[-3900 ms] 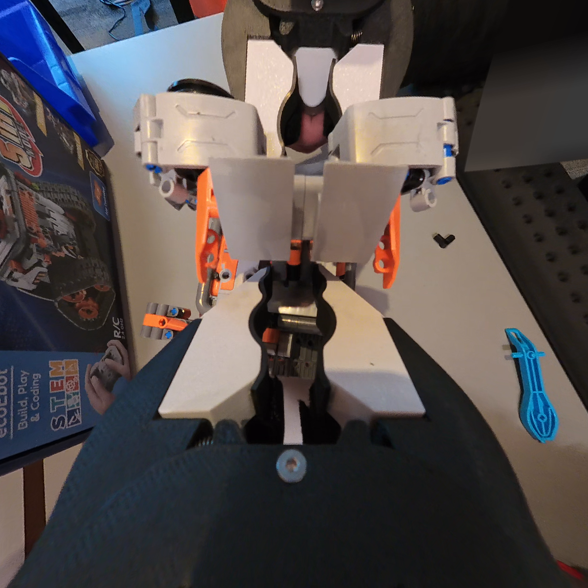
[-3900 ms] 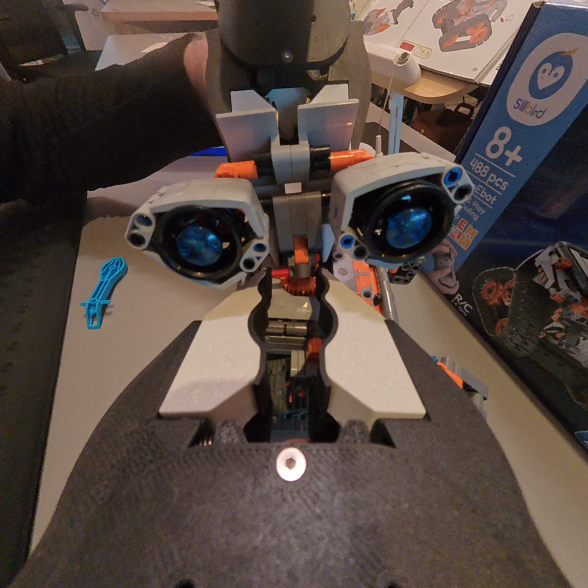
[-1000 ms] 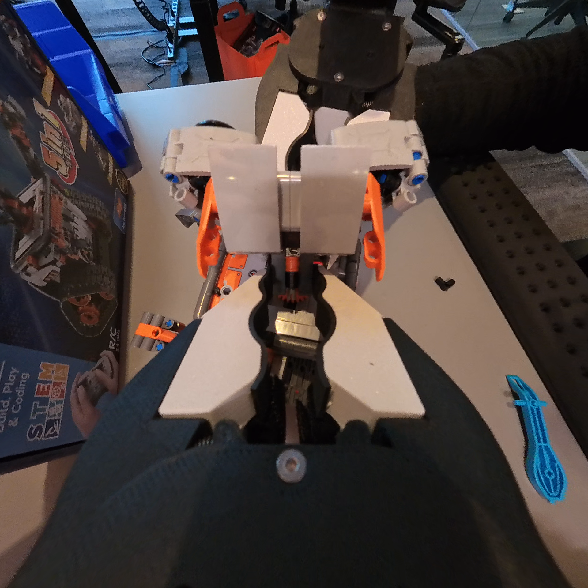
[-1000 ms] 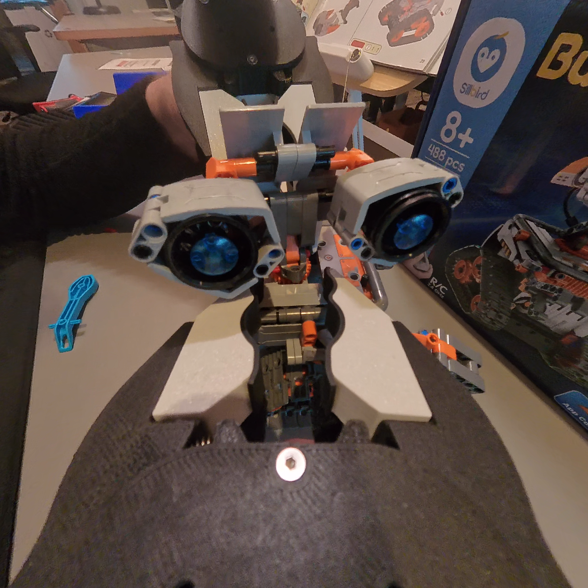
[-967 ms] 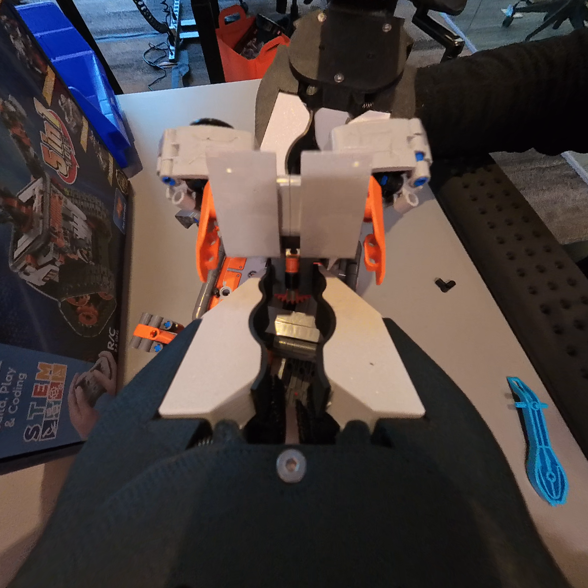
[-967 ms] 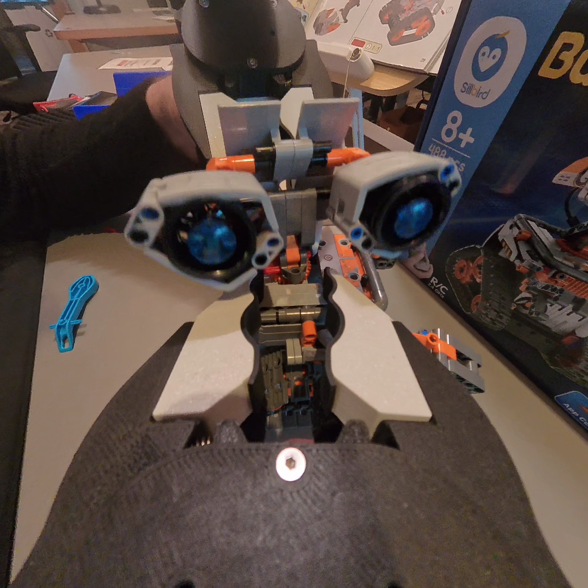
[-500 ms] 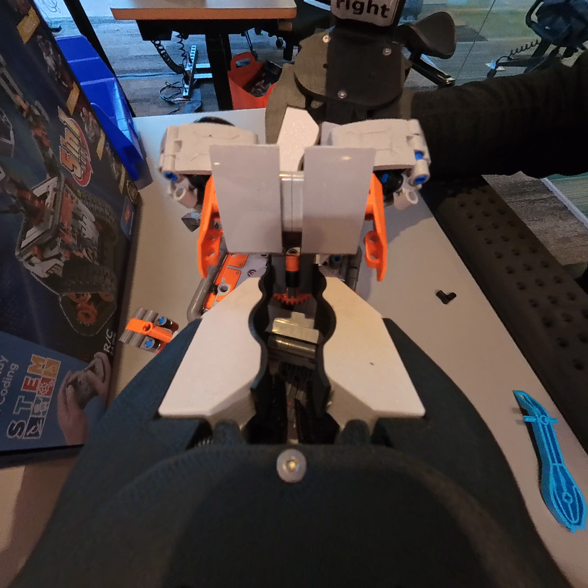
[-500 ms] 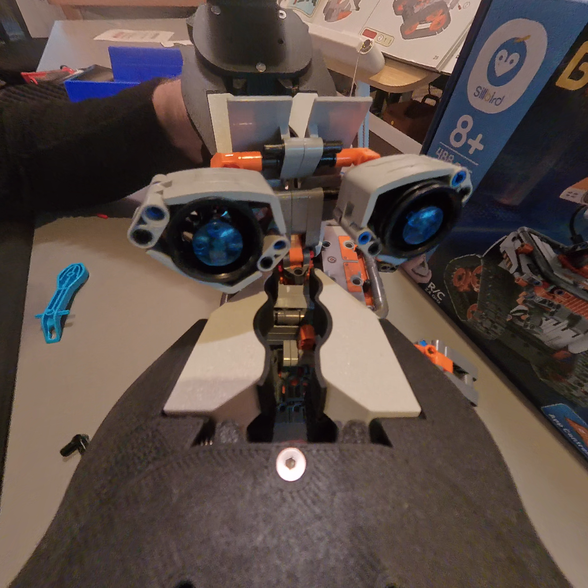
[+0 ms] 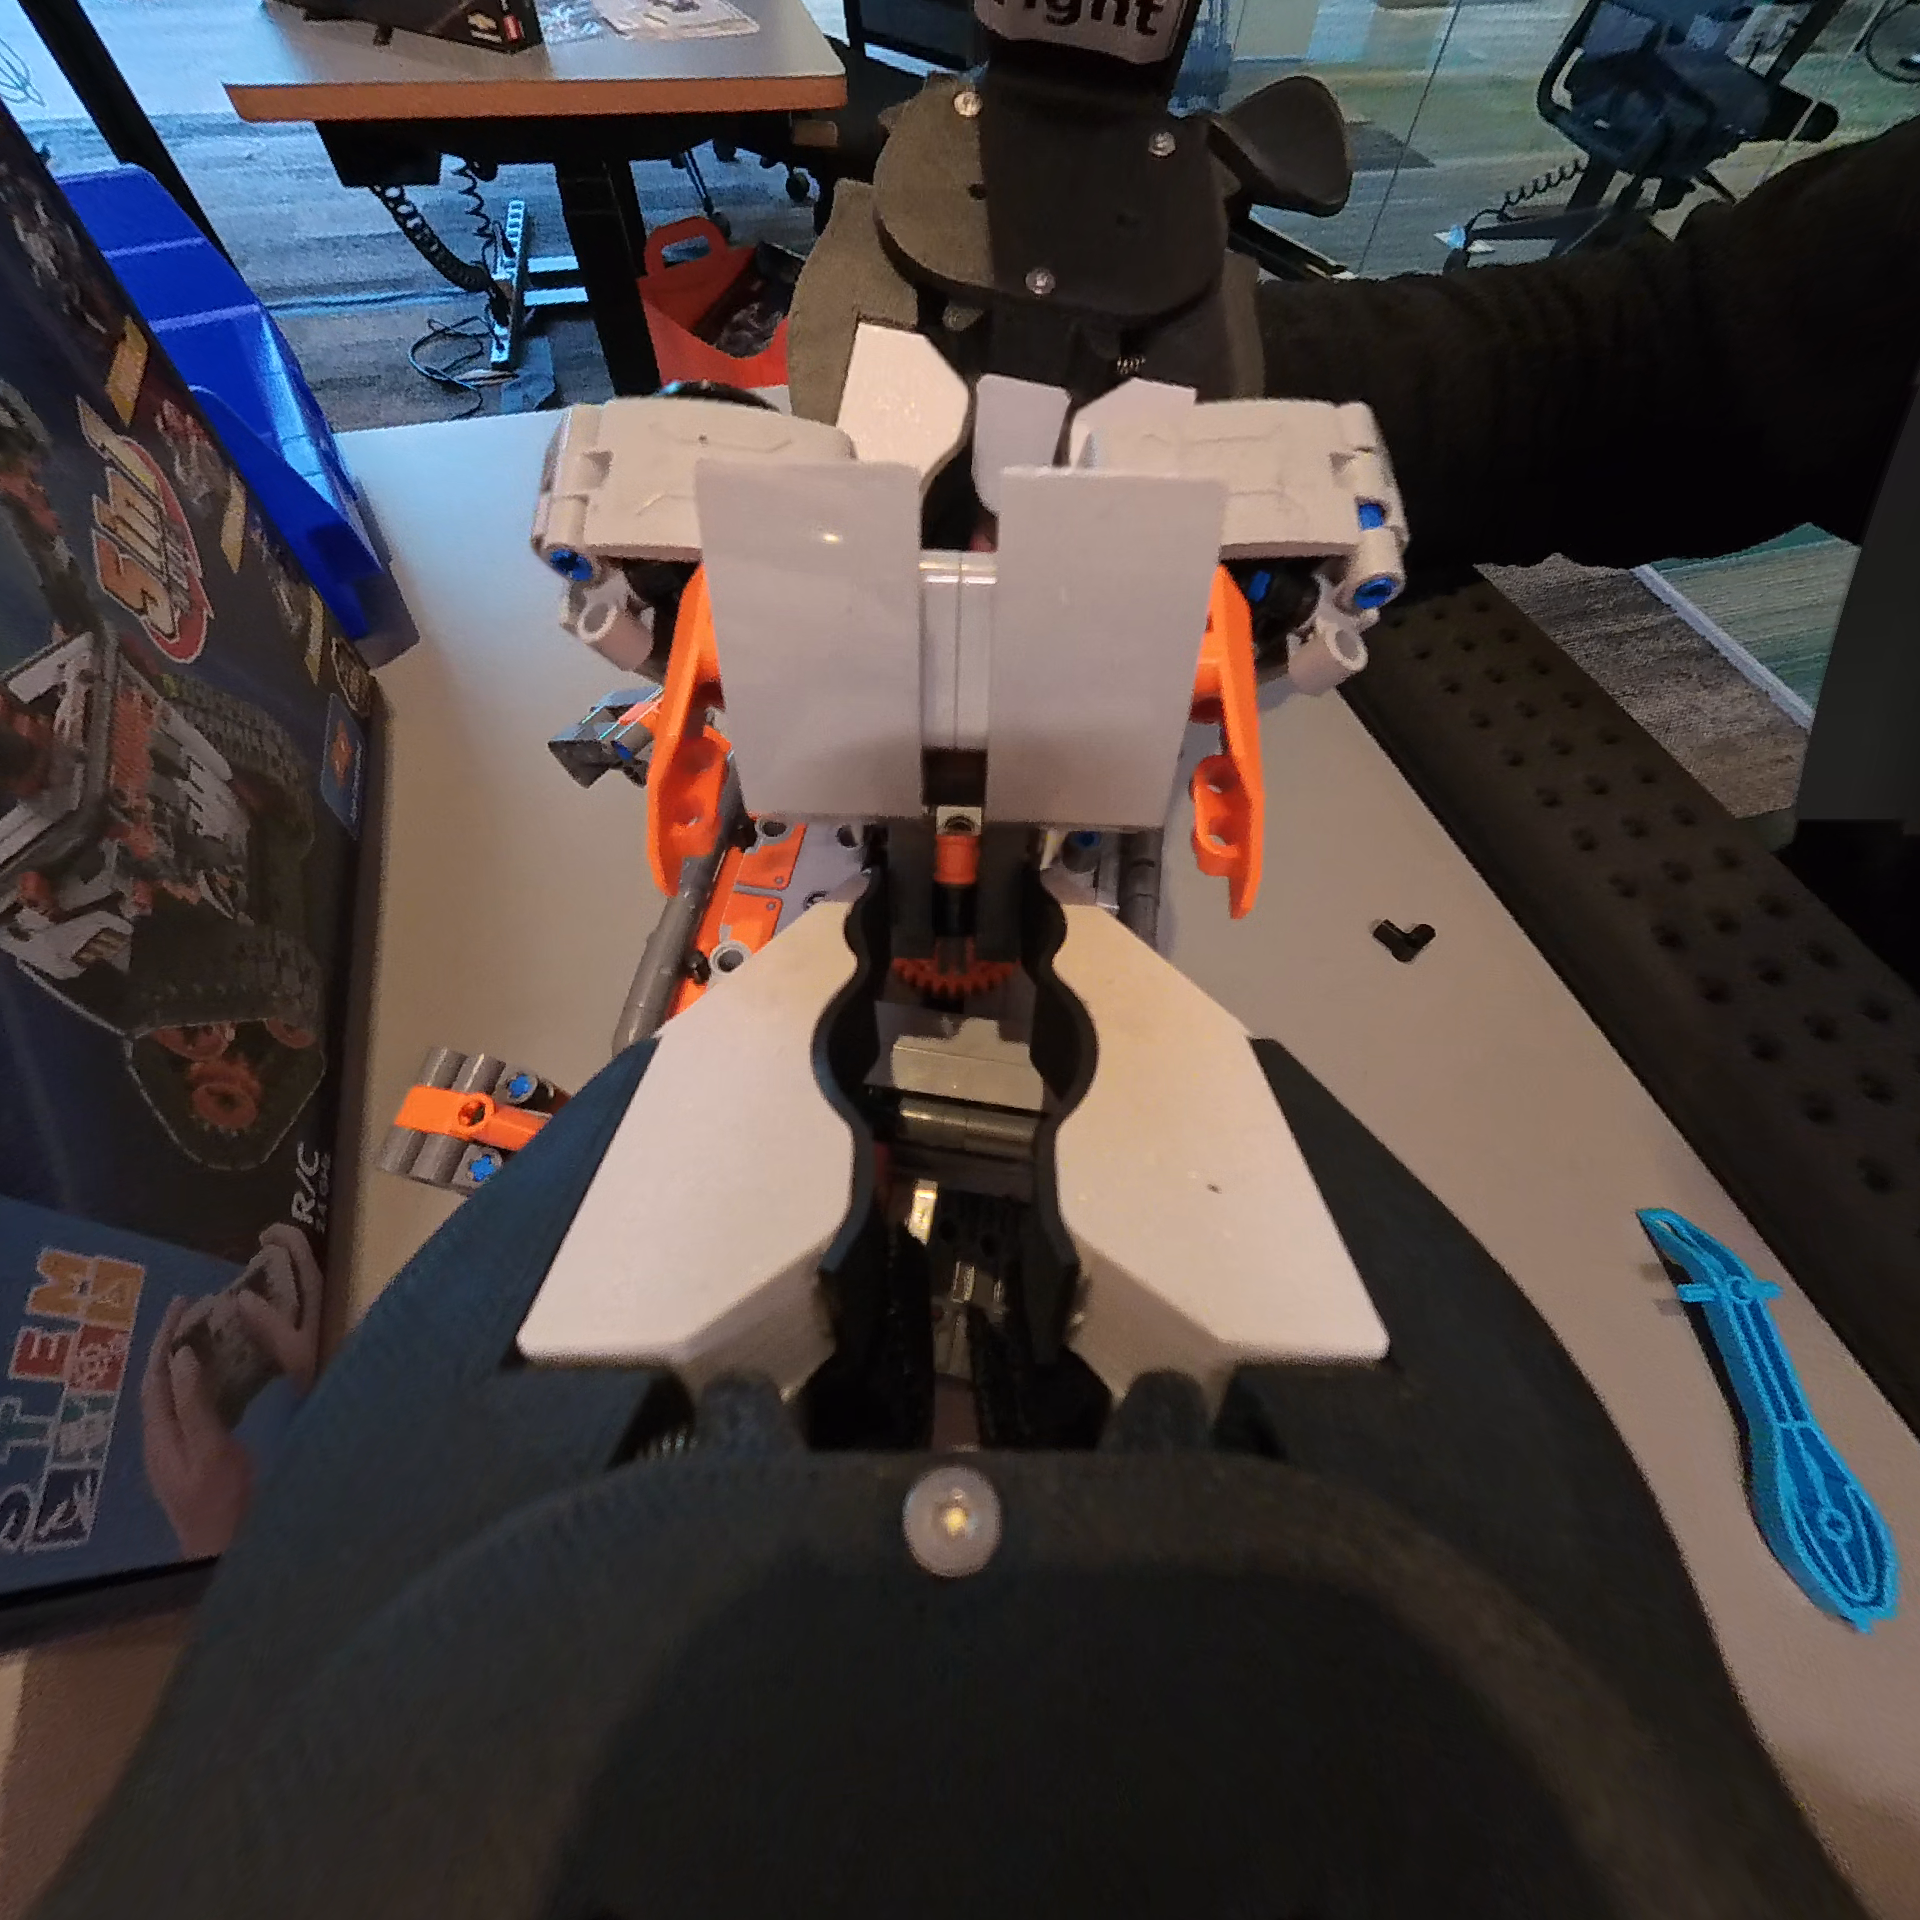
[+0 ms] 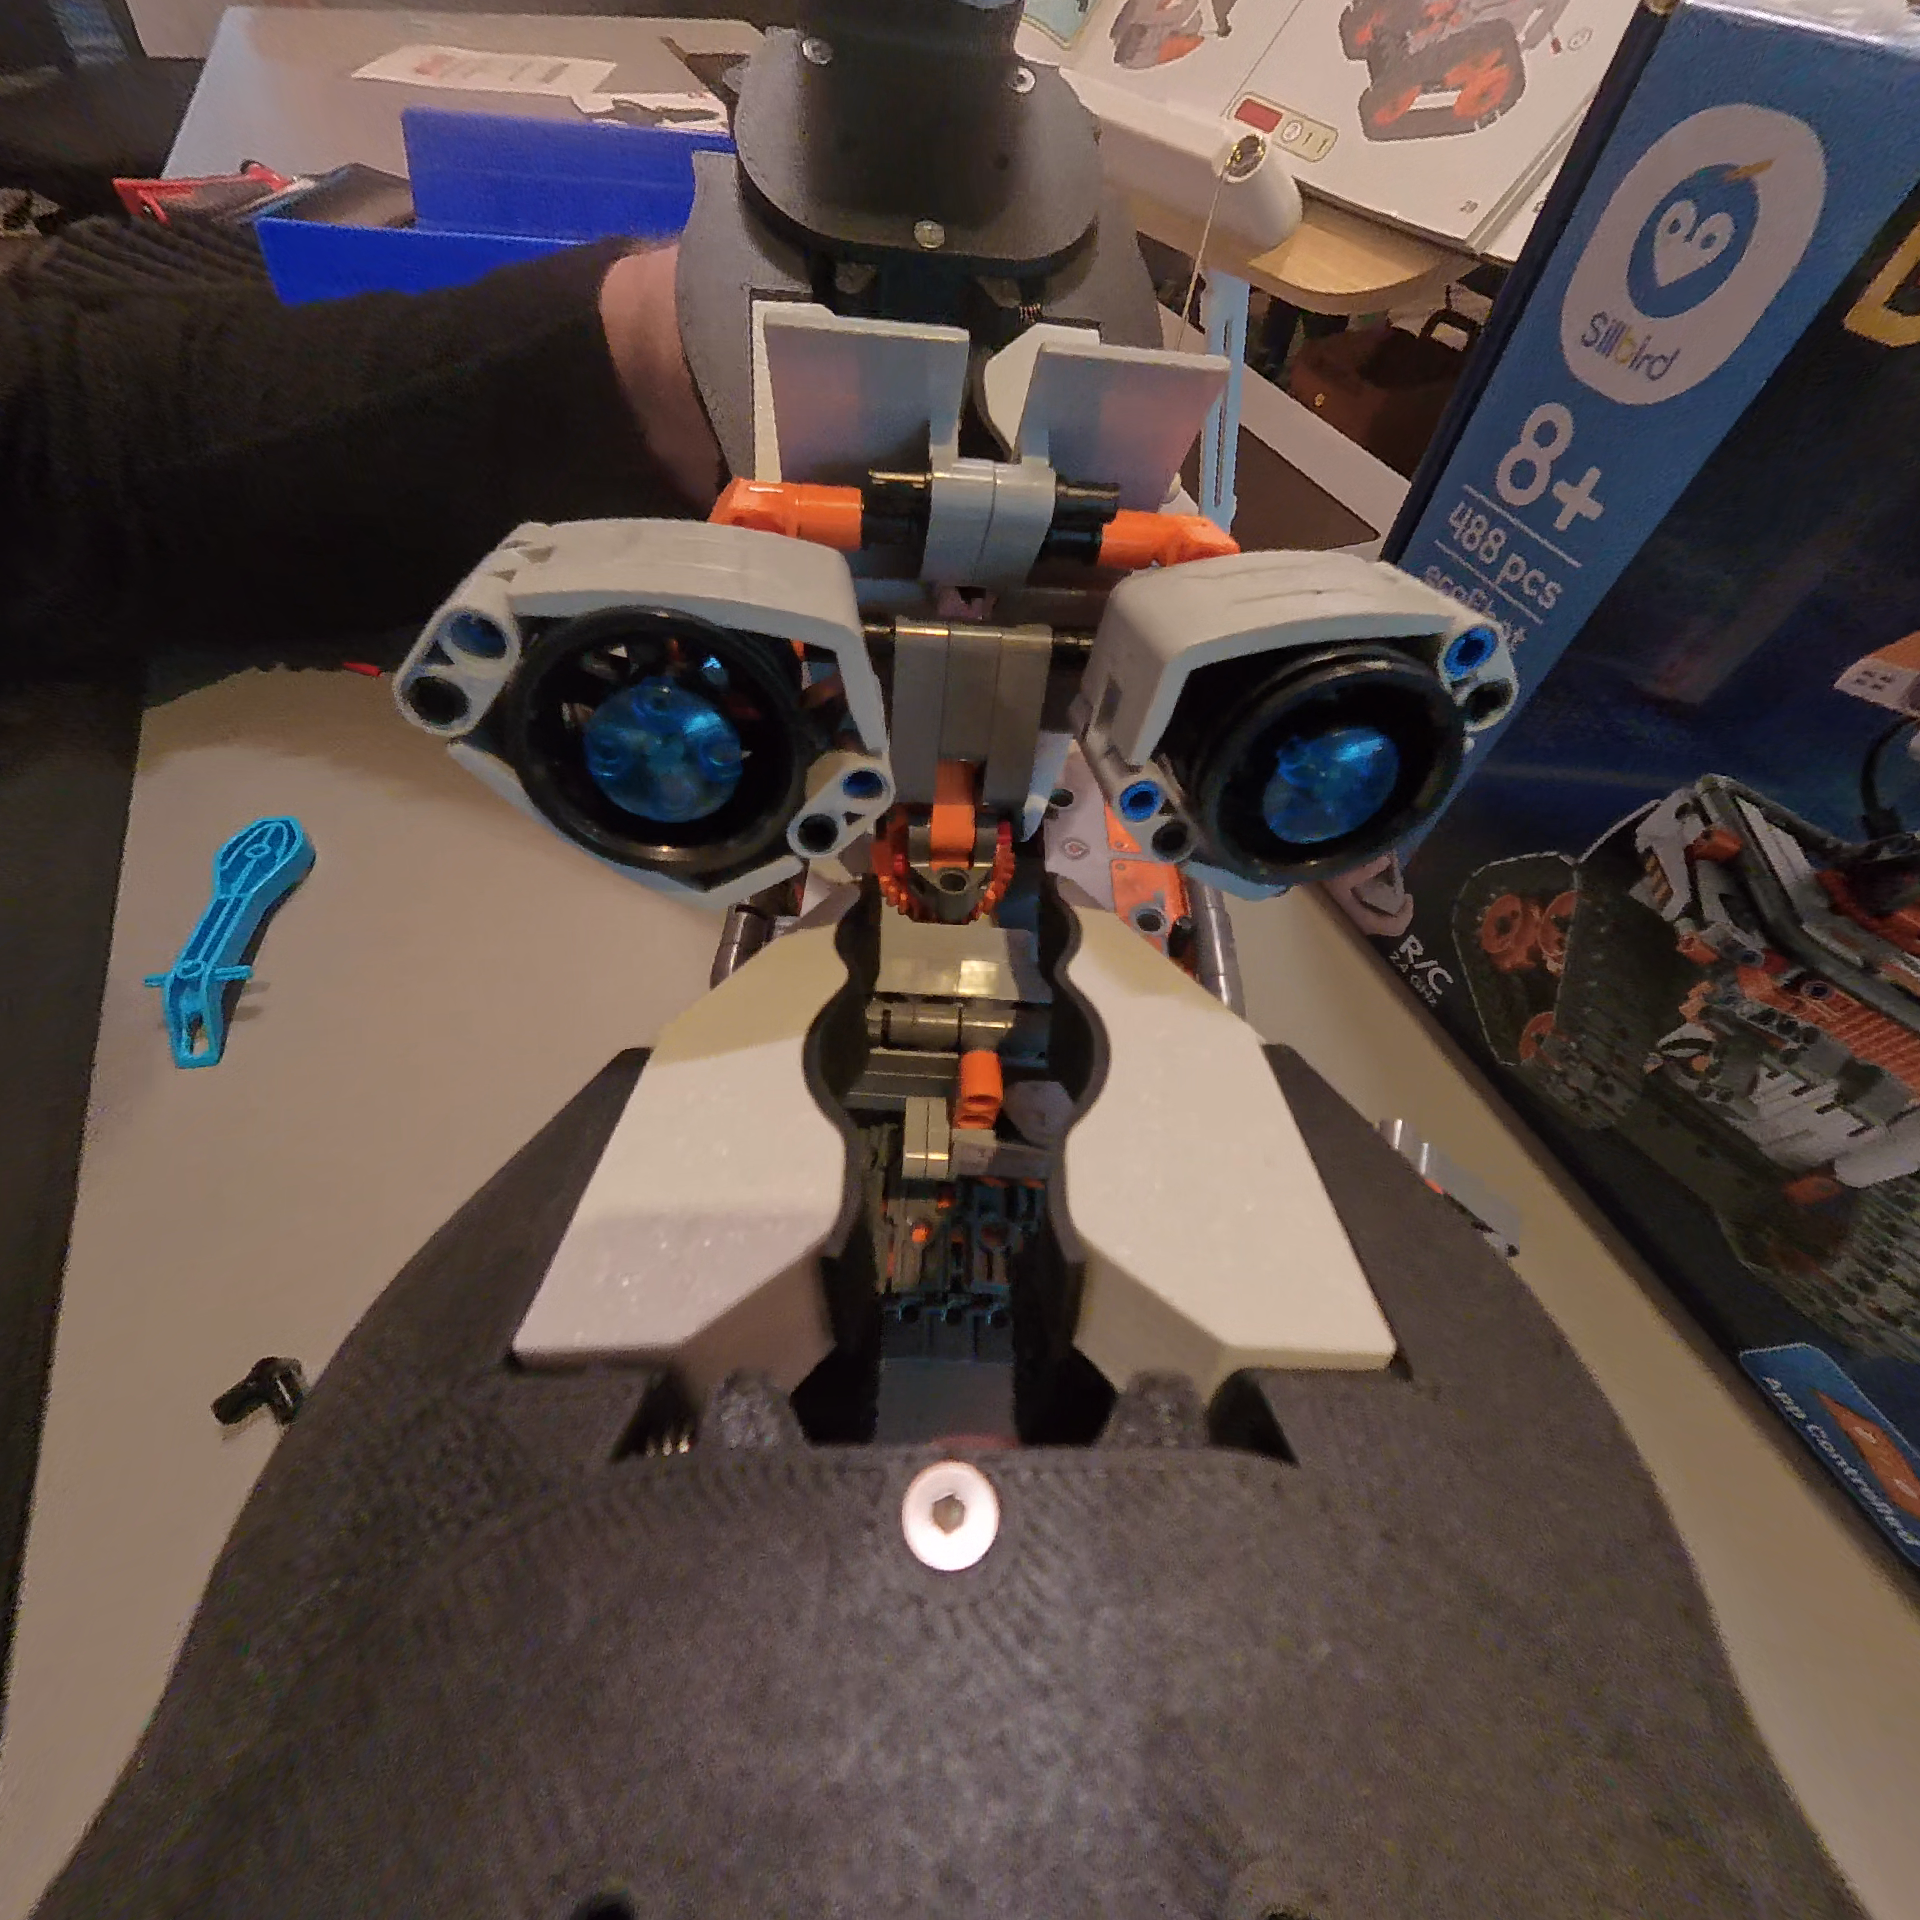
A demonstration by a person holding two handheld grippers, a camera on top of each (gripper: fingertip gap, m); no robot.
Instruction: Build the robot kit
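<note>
Here, brick robot (image 10: 961,748) upright, eyes facing right tool (image 10: 956,1049), left tool (image 9: 954,1039) behind

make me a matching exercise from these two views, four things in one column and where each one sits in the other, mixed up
Things:
1. brick-built robot
2. light blue plastic tool
3. small orange and grey brick piece
4. small black pin

Places:
A. lying loose on the table beside the big toy box
B. gripped from opposite sides by the left gripper and the right gripper
C. lying on the table left of the right gripper's body, near the bottom of the right wrist view
D. flat on the table, on the side away from the box, well clear of both grippers

Pairs: 1-B, 2-D, 3-A, 4-C
</note>
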